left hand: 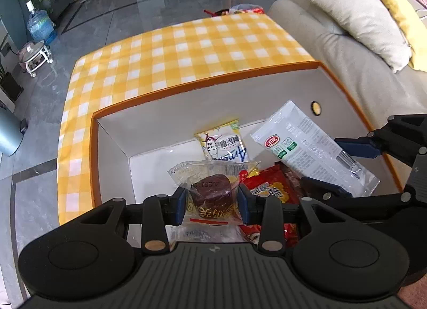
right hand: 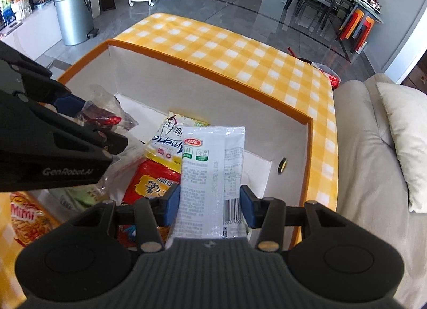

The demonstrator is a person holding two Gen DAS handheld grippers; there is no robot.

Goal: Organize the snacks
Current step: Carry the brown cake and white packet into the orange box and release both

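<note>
Over the orange-rimmed box (left hand: 202,84), your left gripper (left hand: 212,199) pinches a clear-wrapped brown cake (left hand: 212,193); your right gripper (right hand: 209,202) clamps a white packet (right hand: 210,175). Slick film could slip out beside the box.

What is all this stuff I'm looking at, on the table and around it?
box: one, orange rim, white inside, on the table
tablecloth: one, yellow and white check, over the table
cake packet: one, clear wrap, brown cake, over the box
white packet: one, white, over the box
red packet: one, red and yellow, in the box
yellow-white packet: one, in the box
Mimi packet: one, orange, beside the box
sofa: one, beige, with cushions
bin: one, silver, on the floor
left gripper: shut on the cake packet
right gripper: shut on the white packet
</note>
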